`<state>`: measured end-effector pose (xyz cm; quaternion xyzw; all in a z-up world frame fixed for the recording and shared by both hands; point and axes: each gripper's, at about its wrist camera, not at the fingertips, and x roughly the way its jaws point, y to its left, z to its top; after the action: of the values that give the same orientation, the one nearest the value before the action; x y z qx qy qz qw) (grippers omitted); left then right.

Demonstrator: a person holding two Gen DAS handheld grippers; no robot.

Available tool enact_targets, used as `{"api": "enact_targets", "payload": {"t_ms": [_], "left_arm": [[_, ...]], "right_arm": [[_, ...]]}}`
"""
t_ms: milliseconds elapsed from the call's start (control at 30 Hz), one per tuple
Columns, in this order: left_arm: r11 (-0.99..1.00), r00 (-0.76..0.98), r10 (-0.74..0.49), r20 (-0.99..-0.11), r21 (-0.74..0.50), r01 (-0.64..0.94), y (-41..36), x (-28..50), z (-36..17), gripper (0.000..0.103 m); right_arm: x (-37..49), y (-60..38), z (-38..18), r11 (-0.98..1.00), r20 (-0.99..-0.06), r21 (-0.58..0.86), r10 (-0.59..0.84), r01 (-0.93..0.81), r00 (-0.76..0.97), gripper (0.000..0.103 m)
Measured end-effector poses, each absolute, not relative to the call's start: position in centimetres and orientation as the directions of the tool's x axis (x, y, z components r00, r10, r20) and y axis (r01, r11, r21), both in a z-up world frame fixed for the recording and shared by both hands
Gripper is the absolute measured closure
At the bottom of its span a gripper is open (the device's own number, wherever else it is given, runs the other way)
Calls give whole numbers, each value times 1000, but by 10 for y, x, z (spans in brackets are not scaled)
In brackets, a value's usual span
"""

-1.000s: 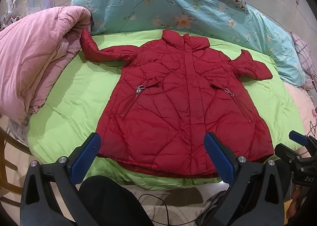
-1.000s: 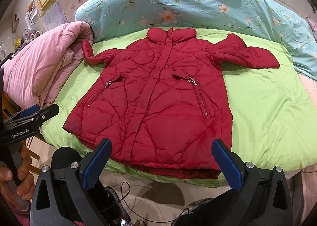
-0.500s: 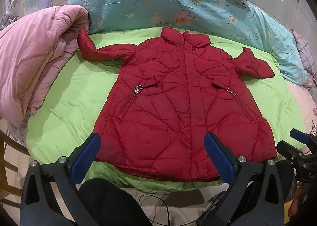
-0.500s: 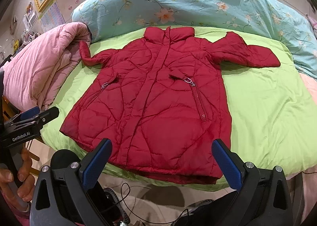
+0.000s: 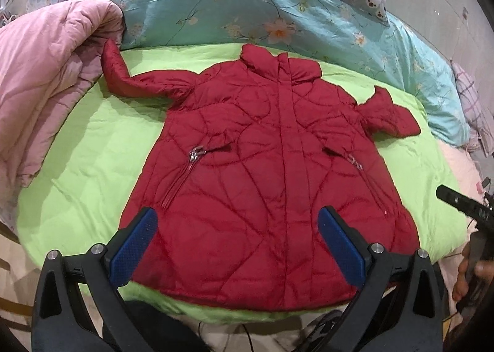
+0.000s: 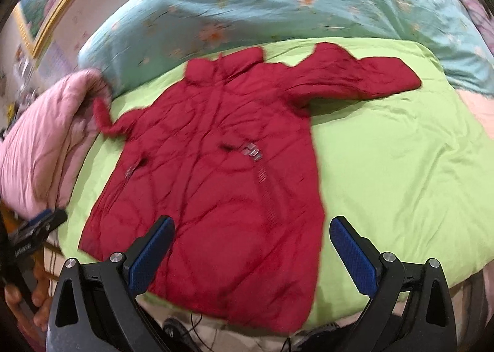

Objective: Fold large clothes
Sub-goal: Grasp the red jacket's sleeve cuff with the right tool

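The red quilted puffer jacket (image 5: 271, 172) lies flat, front up, on the lime-green bed cover (image 5: 92, 160) — collar toward the turquoise floral duvet (image 5: 216, 2), sleeves spread. Both claws, left gripper (image 5: 237, 247) and right gripper (image 6: 251, 254), hang over its hem, jaws wide apart, holding nothing — the right view is blurred.

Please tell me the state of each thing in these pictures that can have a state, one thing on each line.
Red puffer jacket: spread flat on the green sheet, front up, closed, not yet folded.
Sleeves: both spread outwards; one has its cuff against the pink quilt.
Pink quilt: bunched up at the bed's side.
Left gripper: open, holding nothing.
Right gripper: open, holding nothing.
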<state>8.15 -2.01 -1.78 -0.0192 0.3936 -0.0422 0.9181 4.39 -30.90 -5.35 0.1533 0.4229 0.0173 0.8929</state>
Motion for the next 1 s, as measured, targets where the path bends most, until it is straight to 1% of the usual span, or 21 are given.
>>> {"api": "enact_targets", "payload": {"t_ms": [167, 367, 533, 733, 867, 1000], "left_arm": [[999, 687, -44, -726, -32, 31, -22, 107, -23, 0], [999, 657, -50, -752, -47, 23, -22, 139, -34, 0], [999, 664, -47, -747, -44, 21, -29, 161, -39, 0], [999, 658, -36, -752, -21, 29, -40, 185, -44, 0], [999, 660, -8, -751, 16, 30, -48, 205, -47, 0], [999, 646, -27, -762, -6, 34, -52, 224, -52, 0]], "right_arm": [[76, -354, -64, 937, -763, 299, 122, 179, 635, 2], [119, -405, -78, 914, -768, 306, 71, 267, 637, 2], [150, -446, -88, 893, -770, 305, 27, 330, 637, 2], [174, -477, -99, 878, -778, 303, 4, 370, 628, 2], [191, -493, -108, 869, -779, 306, -7, 390, 627, 2], [208, -511, -118, 852, -779, 320, -12, 414, 627, 2]]}}
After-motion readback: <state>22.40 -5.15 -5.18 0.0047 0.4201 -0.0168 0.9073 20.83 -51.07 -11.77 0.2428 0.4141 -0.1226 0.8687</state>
